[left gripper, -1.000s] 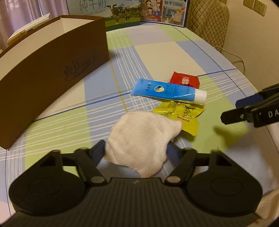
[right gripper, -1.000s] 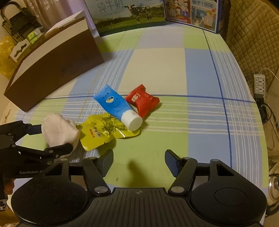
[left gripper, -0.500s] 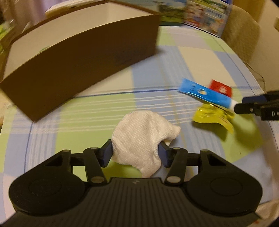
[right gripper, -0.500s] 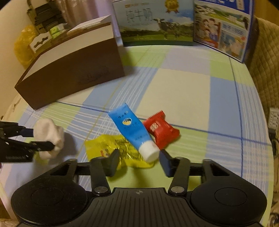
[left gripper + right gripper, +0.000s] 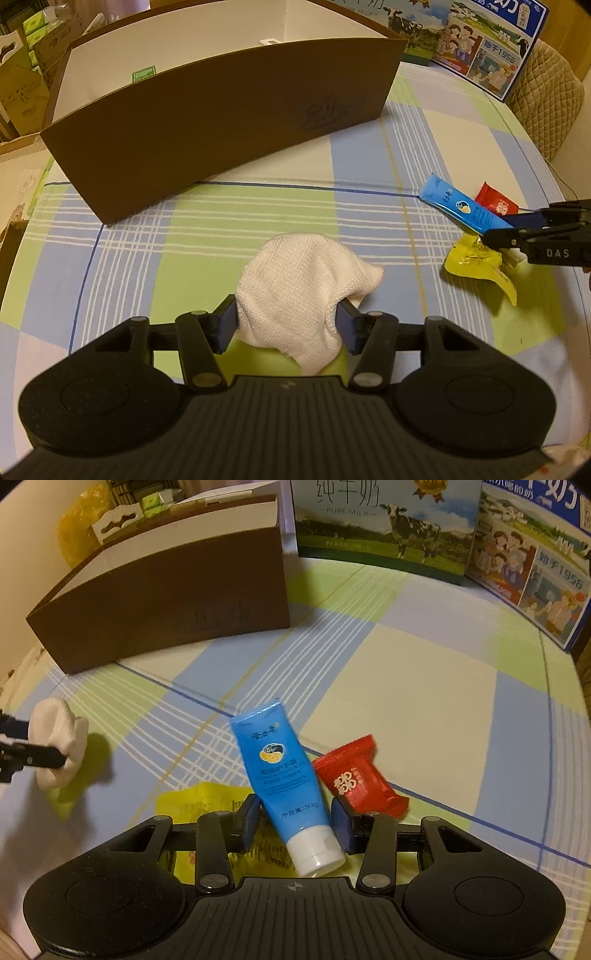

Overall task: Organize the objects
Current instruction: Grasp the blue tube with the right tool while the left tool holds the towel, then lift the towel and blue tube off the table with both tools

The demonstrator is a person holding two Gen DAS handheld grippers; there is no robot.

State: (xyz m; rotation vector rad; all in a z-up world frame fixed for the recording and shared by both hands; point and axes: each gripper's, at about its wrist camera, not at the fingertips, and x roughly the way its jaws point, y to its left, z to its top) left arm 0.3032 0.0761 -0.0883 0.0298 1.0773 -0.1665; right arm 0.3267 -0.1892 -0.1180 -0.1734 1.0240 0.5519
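Left tongs (image 5: pixel 286 326) pinch the cloth (image 5: pixel 295 291), low centre, above the bench (image 5: pixel 258 218). Right tongs (image 5: pixel 297 821) gape around the tube (image 5: pixel 284 775), not closed. Best lift the cloth over the box (image 5: pixel 221 103) wall, upper frame, before releasing.

Pretty dim, warm yellowish indoor light. Soft shadows sit under the white cloth (image 5: pixel 61 747). Heavy fisheye bending at the edges, dark corners, slightly soft overall.

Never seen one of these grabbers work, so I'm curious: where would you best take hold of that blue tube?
Grip the blue tube across its flat body just above the white cap, coming from the cap end. It lies lengthwise between the right gripper fingers, narrow enough there.
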